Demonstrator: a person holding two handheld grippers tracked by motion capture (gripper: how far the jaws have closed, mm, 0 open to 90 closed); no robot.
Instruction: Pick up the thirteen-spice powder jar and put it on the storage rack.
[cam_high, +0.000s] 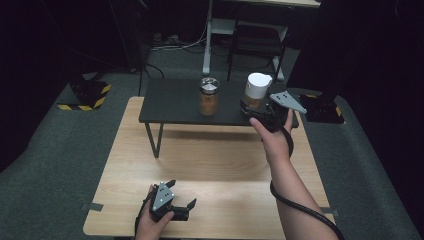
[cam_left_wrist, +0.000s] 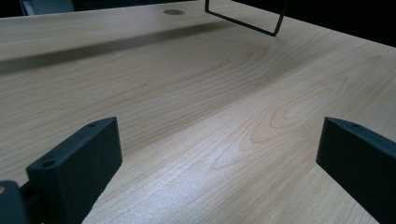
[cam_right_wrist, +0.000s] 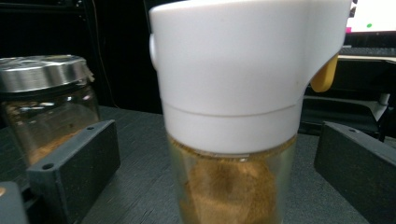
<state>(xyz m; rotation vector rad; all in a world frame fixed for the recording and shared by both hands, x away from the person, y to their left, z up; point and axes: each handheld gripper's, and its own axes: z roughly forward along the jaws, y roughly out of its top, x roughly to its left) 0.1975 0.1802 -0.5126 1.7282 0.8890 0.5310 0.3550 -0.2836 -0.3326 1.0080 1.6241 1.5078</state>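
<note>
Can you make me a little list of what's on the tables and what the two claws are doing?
Big table: light wooden table, with a small black shelf standing on it.
On the shelf: a white-topped jar of brown powder and a metal-lidded jar, standing apart.
Right claw: open, jaws on either side of the white-topped jar, not pressing on it.
Left claw: open, nothing between its jaws, low over the wooden table near the front edge.
</note>
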